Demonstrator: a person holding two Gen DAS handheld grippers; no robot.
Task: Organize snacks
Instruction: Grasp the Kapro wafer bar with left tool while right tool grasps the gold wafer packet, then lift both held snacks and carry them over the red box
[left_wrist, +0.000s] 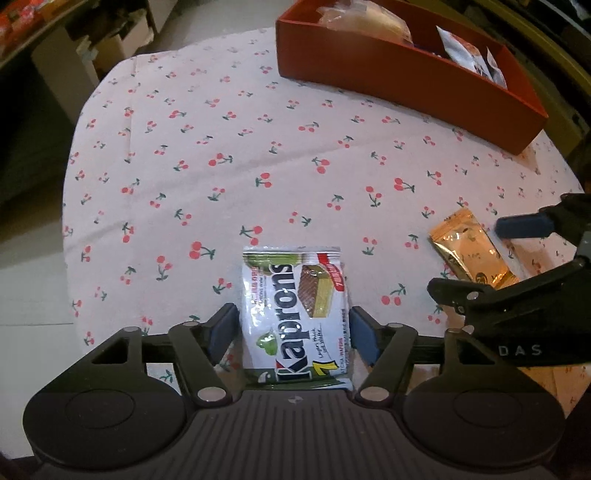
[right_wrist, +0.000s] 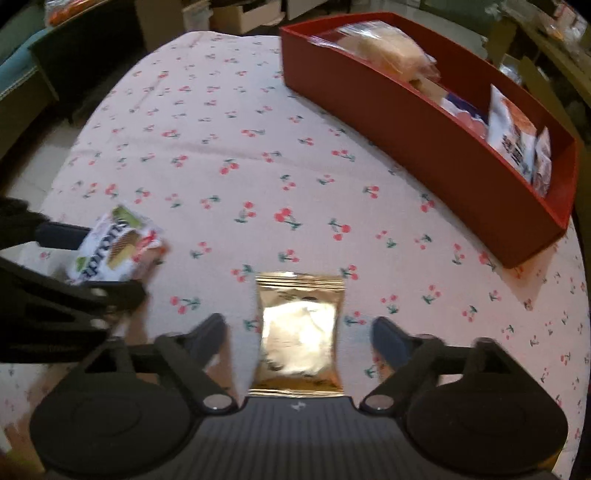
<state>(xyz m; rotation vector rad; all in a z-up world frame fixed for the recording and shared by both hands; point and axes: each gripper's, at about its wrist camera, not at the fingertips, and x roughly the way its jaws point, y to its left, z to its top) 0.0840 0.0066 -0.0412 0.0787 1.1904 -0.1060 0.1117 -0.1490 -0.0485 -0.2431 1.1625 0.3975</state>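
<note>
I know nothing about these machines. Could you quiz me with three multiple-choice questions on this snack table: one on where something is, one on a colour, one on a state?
1. Where is the white and green Kaprons wafer packet?
A. In the box
B. Between the jaws of the left gripper
C. On the floor

2. What colour is the long cardboard box that holds snacks?
A. Red-orange
B. Blue
C. Green

3. How does the right gripper stand around the shiny gold foil packet?
A. Clamped
B. Open, gaps both sides
C. Away from it

Key: 1 B, the blue pads flank it. 2 A, its walls show it. 3 B, cloth shows on each side.
</note>
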